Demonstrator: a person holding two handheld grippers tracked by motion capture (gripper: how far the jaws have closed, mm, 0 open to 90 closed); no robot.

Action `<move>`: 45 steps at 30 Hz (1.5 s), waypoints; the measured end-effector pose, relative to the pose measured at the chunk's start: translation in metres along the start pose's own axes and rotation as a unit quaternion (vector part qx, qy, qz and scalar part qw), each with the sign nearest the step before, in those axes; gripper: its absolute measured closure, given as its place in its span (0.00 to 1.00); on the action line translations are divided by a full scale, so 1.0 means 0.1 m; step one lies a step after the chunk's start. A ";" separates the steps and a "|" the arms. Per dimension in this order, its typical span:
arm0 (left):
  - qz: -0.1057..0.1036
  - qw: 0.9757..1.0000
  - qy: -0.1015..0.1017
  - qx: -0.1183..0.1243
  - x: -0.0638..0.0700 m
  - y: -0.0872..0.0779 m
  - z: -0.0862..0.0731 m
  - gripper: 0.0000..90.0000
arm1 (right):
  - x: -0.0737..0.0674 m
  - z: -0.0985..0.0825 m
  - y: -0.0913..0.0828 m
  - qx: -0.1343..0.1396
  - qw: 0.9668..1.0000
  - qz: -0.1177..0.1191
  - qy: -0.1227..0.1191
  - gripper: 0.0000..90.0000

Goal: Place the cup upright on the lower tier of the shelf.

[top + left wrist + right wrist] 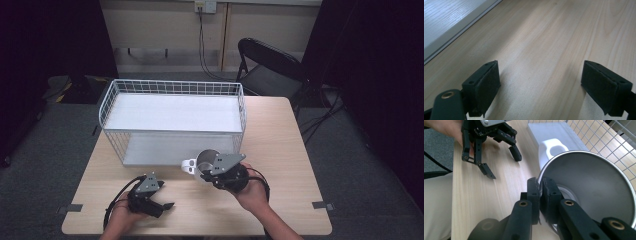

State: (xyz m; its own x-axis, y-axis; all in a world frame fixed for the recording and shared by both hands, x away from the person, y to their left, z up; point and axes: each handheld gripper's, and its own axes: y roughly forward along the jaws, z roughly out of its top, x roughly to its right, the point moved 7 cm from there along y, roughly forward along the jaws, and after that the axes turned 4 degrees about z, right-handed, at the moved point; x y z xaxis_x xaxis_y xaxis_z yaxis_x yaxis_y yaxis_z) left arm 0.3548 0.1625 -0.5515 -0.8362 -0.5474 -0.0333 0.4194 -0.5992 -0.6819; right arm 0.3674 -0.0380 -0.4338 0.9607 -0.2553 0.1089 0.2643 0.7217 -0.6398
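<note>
Nearest the person, the left gripper [159,204] rests low over the wooden table [280,150] with its jaws spread wide and nothing between them; in the left gripper view bare wood lies between the two pads. A little farther in, the right gripper [540,195] is clamped on the rim of a steel mug [594,192]; one pad sits inside the wall and one outside, pinching thin metal; the mug is tipped with its mouth toward the camera and its white handle [552,150] points away toward the rack. In the high view the mug [206,161] is just in front of the white wire rack [172,120], near the lower shelf's edge. The hold is on a thin, smooth rim, so the likely trouble is the mug swinging or slipping out of the pads if the wrist turns sharply; carried toward the rack, the handle or rim could catch the wire mesh and knock the mug loose.
</note>
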 end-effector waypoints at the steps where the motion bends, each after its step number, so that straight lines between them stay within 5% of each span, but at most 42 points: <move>1: 0.000 1.000 0.000 0.000 0.00 0.00 0.00 0.16 | 0.00 0.01 0.01 -0.001 1.000 0.000 0.000 0.94; 45: 0.000 1.000 0.000 0.000 0.00 0.00 0.00 0.16 | 0.21 0.20 0.22 0.010 0.999 -0.035 -0.010 0.94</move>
State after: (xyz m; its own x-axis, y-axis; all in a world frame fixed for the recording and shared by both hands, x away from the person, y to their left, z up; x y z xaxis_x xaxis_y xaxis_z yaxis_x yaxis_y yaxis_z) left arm 0.3548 0.1625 -0.5515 -0.8365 -0.5470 -0.0332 0.4189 -0.5992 -0.6822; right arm 0.3947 -0.0140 -0.4302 0.9412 -0.2933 0.1679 0.3326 0.7156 -0.6142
